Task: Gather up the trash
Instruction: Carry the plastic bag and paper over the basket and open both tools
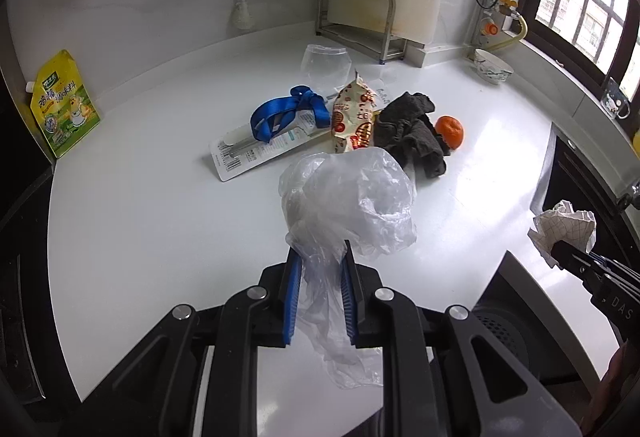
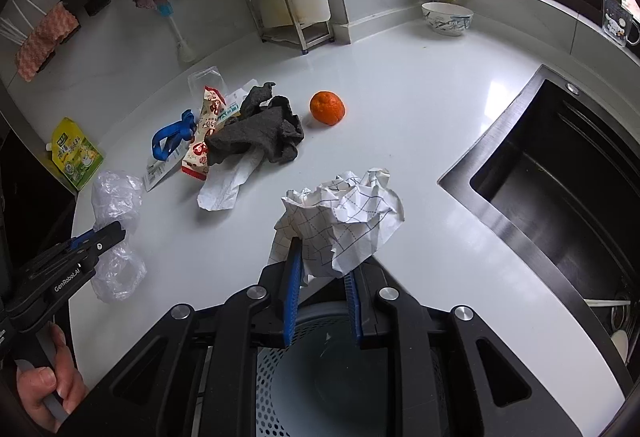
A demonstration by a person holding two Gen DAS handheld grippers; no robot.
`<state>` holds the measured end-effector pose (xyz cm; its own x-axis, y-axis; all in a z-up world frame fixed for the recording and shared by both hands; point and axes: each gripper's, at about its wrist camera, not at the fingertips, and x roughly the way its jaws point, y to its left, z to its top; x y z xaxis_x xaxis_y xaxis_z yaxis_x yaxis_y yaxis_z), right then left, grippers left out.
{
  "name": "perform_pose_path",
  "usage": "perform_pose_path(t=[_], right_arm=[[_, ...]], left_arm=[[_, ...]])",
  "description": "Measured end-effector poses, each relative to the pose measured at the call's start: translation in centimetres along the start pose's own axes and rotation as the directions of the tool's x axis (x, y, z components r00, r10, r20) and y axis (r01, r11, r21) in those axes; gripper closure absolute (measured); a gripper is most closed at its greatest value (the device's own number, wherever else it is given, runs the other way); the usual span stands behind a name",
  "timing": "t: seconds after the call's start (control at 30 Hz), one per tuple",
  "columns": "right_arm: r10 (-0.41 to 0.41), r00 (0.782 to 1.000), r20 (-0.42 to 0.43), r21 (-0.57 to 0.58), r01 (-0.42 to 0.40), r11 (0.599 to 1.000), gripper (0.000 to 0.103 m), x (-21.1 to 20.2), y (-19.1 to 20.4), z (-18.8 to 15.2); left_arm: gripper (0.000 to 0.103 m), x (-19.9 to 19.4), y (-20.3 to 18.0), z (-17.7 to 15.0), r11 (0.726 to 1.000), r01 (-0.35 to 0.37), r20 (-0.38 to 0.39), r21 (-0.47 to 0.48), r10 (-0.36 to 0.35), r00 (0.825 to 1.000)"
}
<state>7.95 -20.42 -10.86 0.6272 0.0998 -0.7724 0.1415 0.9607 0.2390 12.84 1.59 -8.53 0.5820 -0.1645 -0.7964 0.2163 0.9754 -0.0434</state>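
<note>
Seasoning pouch [image 1: 64,105], yellow and green, is leaning against the wall at the far left of the left wrist view, on the white counter [image 1: 160,221]. Moving right, a blue strap [image 1: 288,113] is lying over a flat white package card [image 1: 260,149], and a red-and-cream snack wrapper [image 1: 354,117] is resting against a dark grey cloth [image 1: 412,133]. Just right of the cloth a mandarin [image 1: 450,131] is sitting on the counter. In front of this heap, the left gripper [image 1: 320,249] is clamping a crumpled clear plastic bag [image 1: 348,201] between its blue pads, the bag's tail hanging down between the fingers. At the right edge of that view the right gripper [image 1: 560,251] is pinching a ball of crumpled squared paper [image 1: 564,225].

In the right wrist view, a hand [image 2: 44,385] is gripping the left gripper's handle at the lower left. Centre frame, the right gripper [image 2: 322,257] is closing firmly on the squared paper [image 2: 344,217], held above a perforated grey bin [image 2: 332,369] at the counter's near edge. A patterned bowl [image 2: 447,17] is standing at the upper right, and a dark sink [image 2: 560,189] is filling the right side.
</note>
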Motion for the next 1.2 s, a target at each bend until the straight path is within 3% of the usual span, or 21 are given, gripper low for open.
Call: perform_pose_path(t=[0.37,0.63,0.93,1.2], right_arm=[[-0.015,1.000,0.008,0.017,0.014,1.000,0.083,-7.0,-4.0,-6.0],[-0.029,0.999,-0.027,0.030,0.030,0.999,0.083,-9.3,-7.2,-10.1],[-0.003,0.996,-0.086,0.059,0.008,0.998,0.083,-8.1,-9.3,-13.4],[0.038,0.990,-0.135,0.053,-0.031,0.998,0.083,-5.3,-8.5,-14.8]], left_arm=[[0.084,-6.0,-6.4,-4.9,0.993,0.072,-0.001,0.096,-0.072,0.997],[0.084,-7.2,-10.8,-7.8,0.983,0.112,-0.025,0.143,-0.110,0.994],[0.084,-5.0,-14.1,-11.7,0.972,0.147,-0.128,0.182,-0.125,0.984],[0.084,-2.4,-14.8,-14.0,0.968,0.160,-0.209,0.194,-0.119,0.971]])
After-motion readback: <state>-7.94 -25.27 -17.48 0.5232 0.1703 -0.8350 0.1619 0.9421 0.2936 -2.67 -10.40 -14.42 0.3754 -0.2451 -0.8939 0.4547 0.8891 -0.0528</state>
